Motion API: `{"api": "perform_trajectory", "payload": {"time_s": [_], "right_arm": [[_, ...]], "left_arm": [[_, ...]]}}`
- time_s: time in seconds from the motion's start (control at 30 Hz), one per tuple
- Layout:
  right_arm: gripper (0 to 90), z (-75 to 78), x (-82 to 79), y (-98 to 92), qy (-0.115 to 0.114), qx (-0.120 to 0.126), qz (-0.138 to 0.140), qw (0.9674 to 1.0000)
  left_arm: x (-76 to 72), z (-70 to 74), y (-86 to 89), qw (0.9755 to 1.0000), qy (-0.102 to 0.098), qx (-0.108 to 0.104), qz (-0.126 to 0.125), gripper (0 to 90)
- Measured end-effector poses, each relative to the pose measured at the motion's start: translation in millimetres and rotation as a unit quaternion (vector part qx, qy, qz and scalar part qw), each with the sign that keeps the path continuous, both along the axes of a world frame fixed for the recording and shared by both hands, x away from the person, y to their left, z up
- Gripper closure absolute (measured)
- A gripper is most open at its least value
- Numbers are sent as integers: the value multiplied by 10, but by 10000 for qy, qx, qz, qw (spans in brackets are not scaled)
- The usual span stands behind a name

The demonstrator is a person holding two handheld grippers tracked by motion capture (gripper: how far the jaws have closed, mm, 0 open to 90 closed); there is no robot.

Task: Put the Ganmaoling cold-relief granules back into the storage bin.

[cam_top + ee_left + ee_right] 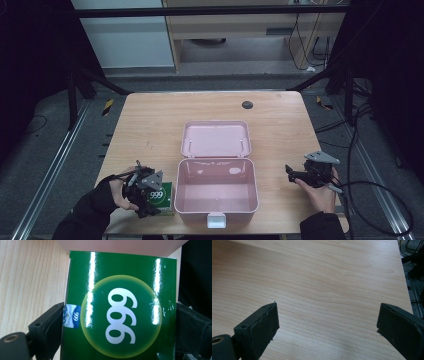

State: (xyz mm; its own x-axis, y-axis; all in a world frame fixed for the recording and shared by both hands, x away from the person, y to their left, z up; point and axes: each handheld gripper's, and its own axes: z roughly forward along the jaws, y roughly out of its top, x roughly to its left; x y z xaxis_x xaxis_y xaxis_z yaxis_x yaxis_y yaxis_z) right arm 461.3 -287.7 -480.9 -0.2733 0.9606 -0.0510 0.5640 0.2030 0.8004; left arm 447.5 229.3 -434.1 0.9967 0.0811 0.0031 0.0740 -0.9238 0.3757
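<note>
**Securing the green box before the lift**

The green box (120, 312) stands on the tabletop (150, 125) just left of the open pink case (216, 192). It is flanked, apparently gripped, by the left hand-held gripper (150, 192); squarer seating is advised. The right hand-held gripper (328, 325) is held open, empty.

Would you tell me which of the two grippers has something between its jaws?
The left gripper: the green 999 box sits between its jaws, beside the pink case. The right gripper stands open over bare table.
</note>
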Motion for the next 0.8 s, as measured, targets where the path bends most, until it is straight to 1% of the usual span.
{"api": "perform_trajectory", "payload": {"time_s": [0.03, 0.13, 0.4, 0.67, 0.73, 0.8], "right_arm": [[44, -1, 1, 0, -2, -4, 2, 10000], [44, -5, 3, 0, 6, -22, 14, 10000], [45, -7, 5, -1, 14, -25, 16, 10000], [45, -7, 4, -3, 17, -23, 24, 10000], [45, -8, 4, -2, 19, -23, 21, 10000], [45, -8, 4, -1, 22, -28, 28, 10000]], "left_arm": [[3, -9, -4, 10000, 13, -12, 1, 76], [17, -25, -17, 9999, 32, 91, -30, 97], [22, -28, -20, 9999, 53, 114, -52, 128], [15, -13, -2, 10000, 31, 62, -57, 147], [3, 9, 21, 10000, 39, -32, -20, 147], [-11, 66, 59, 9999, 9, -152, 11, 149]]}}
